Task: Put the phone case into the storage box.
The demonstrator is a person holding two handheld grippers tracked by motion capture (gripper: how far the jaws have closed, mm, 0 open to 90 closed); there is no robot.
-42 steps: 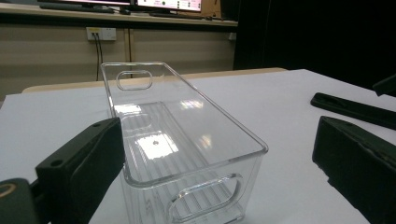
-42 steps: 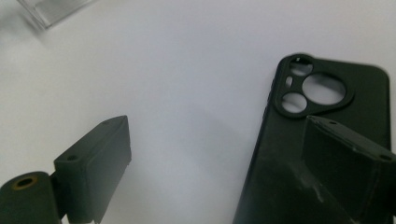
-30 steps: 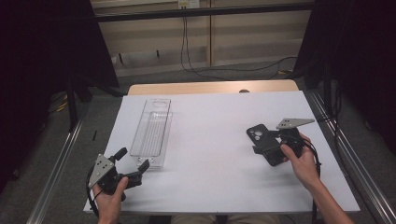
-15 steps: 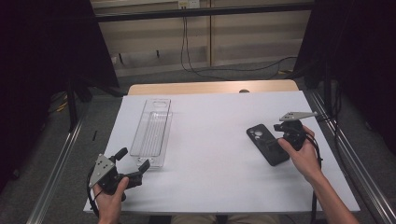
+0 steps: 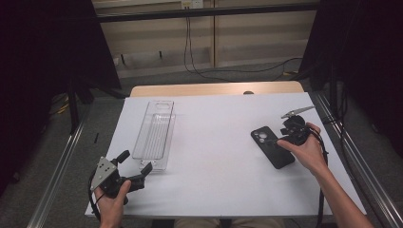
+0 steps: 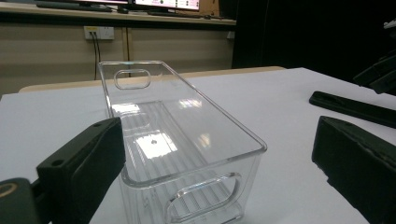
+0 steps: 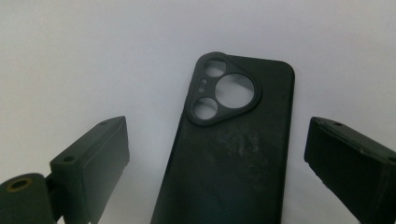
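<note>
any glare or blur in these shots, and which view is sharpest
Left gripper view: sharpest, with white glare patches on the clear bin; its near jaws are soft. Right gripper view: the black phone case is slightly soft, the jaws blurred, the light flat. High view: the white table is evenly lit, the surroundings dark.

Our high view above the table (image 5: 214, 118); our gripper views low, close, sharing the phone case (image 7: 229, 154).

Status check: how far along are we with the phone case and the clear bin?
Nothing placed yet: the clear bin is empty. In hand: the right gripper has its jaws open around the black phone case, flat on the table. Left gripper waits open at the bin's near end. Left: grasp, lift, probably bin it.
</note>
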